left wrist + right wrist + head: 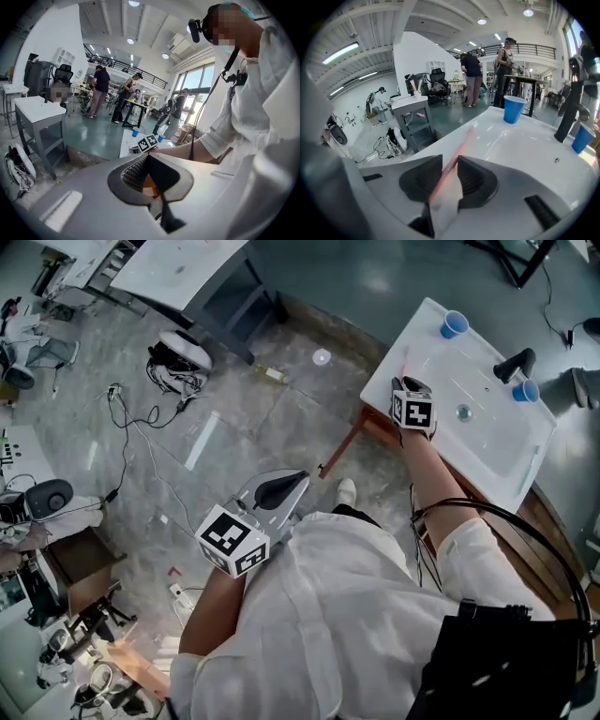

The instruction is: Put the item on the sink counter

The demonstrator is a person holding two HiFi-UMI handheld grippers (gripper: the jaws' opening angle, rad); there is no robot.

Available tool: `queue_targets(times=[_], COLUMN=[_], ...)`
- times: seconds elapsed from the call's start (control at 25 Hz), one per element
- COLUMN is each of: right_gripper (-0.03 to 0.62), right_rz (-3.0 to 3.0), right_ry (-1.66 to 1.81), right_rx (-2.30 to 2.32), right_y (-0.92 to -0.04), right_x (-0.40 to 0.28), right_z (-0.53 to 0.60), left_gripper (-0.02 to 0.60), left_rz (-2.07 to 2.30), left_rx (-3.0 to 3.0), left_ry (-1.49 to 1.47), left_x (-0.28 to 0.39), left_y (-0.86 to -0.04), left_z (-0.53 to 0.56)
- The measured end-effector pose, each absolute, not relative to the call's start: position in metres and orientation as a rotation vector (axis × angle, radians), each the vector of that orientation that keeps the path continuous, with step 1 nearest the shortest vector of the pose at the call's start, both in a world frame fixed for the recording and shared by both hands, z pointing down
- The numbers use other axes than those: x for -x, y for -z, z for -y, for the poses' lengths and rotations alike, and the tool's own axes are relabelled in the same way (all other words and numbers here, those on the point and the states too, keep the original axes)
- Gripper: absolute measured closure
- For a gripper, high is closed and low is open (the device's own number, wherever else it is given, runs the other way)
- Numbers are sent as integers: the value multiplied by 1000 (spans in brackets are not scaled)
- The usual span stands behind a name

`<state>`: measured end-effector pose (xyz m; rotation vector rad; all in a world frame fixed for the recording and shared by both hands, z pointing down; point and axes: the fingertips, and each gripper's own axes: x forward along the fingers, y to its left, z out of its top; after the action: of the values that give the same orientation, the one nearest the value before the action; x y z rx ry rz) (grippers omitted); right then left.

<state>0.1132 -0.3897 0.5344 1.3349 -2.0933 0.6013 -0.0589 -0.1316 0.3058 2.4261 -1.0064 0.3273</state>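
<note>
A long thin pink and white item (458,157) lies between the pads of my right gripper (449,177), and its far end reaches out over the white sink counter (511,140). The jaws stand apart, with a gap at the left pad. In the head view the right gripper (410,382) hangs over the counter's (427,334) left edge, and the pink item (405,360) pokes out ahead of it. My left gripper (281,488) is held low by the person's body, away from the sink. Its pads (136,173) meet at the tips, and I see nothing held in the left gripper (149,161).
Two blue cups (455,324) (526,390) and a black faucet (514,365) stand on the counter, around the basin with its drain (463,412). A grey table (178,268) stands beyond, and cables (141,418) trail over the floor. Several people stand in the background.
</note>
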Motion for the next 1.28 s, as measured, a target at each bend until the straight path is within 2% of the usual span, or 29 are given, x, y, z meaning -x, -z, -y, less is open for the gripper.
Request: queue_targets(times=[0.28,0.8,1.28], right_gripper=[549,551,551], right_rz=[2031,2066,2053], right_ry=[-616,-691,-777], right_rx=[-1353,-1475,-1647], right_y=[-541,-505,-476], right_x=[-125,-150,-141], right_z=[384,307,155], left_gripper=[577,577,577], left_rz=[1026,874,623], left_rx=[-2448,-2521,-2605], left_ry=[-340,-342,-334], left_x=[72,82,99], left_y=[-295,-291,-301], left_z=[123,77,1])
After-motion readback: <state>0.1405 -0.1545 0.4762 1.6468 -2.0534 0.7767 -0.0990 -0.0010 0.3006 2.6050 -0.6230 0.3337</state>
